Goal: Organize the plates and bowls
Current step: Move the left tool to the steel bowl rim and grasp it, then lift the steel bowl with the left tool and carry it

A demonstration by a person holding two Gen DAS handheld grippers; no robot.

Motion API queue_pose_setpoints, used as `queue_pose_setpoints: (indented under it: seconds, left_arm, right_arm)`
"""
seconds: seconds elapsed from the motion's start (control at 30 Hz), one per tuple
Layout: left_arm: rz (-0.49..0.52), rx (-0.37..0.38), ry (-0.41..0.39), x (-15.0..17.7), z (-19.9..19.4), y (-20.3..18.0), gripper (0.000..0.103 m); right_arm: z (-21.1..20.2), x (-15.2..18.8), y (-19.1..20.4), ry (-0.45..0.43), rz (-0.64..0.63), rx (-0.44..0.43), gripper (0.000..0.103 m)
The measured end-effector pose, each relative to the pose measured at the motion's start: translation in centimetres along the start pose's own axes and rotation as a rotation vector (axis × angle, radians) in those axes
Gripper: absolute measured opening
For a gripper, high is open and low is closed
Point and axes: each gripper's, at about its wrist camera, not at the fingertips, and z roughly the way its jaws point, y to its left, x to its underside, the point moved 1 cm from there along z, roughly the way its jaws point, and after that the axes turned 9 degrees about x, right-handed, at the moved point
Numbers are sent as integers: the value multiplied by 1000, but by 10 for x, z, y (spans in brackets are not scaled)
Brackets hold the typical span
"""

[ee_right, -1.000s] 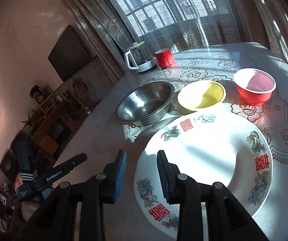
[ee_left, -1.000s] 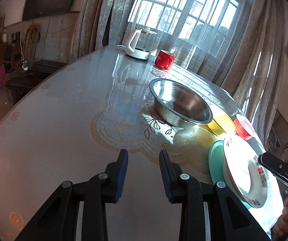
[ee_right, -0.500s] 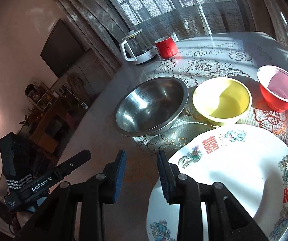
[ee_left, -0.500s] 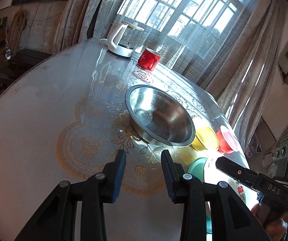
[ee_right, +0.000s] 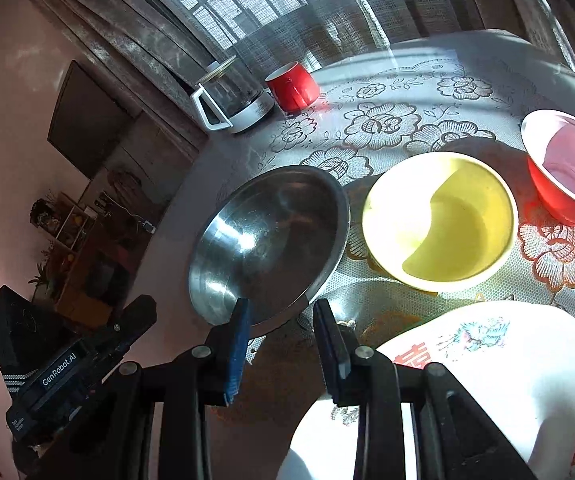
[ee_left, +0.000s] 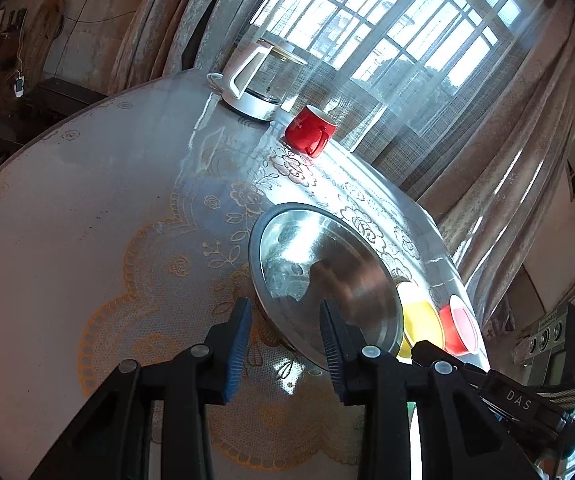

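home | curtains [ee_left: 191, 12] | wall TV [ee_right: 87, 120] | lace-clothed table [ee_left: 87, 220]

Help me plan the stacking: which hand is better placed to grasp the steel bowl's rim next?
Probably left. The left gripper has the steel bowl's near rim in line between its open, empty jaws. The right gripper is also open and empty, but looks aimed at the rim's edge, nearer the decorated plate.

1. The round worktop [ee_right: 427, 64] wore a floral lace cloth.
2. On it stood a steel bowl [ee_right: 271, 240], a yellow bowl [ee_right: 439, 220] and a red bowl [ee_right: 563, 172].
3. A patterned plate [ee_right: 499, 380] lay nearest.
4. A kettle [ee_right: 231, 100] and a red mug [ee_right: 293, 86] stood farthest.
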Motion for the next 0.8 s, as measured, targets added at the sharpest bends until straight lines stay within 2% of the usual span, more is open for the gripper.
queue_pose_setpoints:
  seconds: [0.1, 0.17, 0.23, 0.3, 0.43, 0.5, 0.57, 0.6, 0.67, 0.8]
  left_arm:
    - [-2, 1, 26, -2, 15, 3, 28]
    - [20, -2, 22, -3, 21, 1, 19]
    - [20, 32, 41, -3, 25, -1, 8]
    - [30, 75, 63, 3, 27, -7, 8]
    - [125, 48, 66, 13, 26, -21, 8]
    - [127, 27, 62, 13, 22, -21, 8]
    - [100, 41, 41, 9, 14, -15, 8]
    - [71, 44, 27, 5, 10, -10, 9]
    - [18, 23, 0, -1, 5, 1, 23]
    - [-68, 10, -26, -11, 4, 17, 40]
  right_arm:
    - [7, -3, 1, 7, -7, 16, 32]
    - [14, -4, 3, 17, -20, 29, 32]
    - [18, -6, 6, 15, -46, 61, 35]
    - [22, -5, 9, 14, -74, 73, 34]
    - [22, 1, 22, -2, -170, 102, 30]
    - [21, 4, 27, -9, -209, 116, 29]
    - [21, 4, 25, 1, -210, 127, 29]
    - [21, 3, 22, 8, -190, 123, 30]
    - [21, 0, 17, 19, -162, 113, 30]
    - [22, -5, 16, 39, -130, 95, 32]
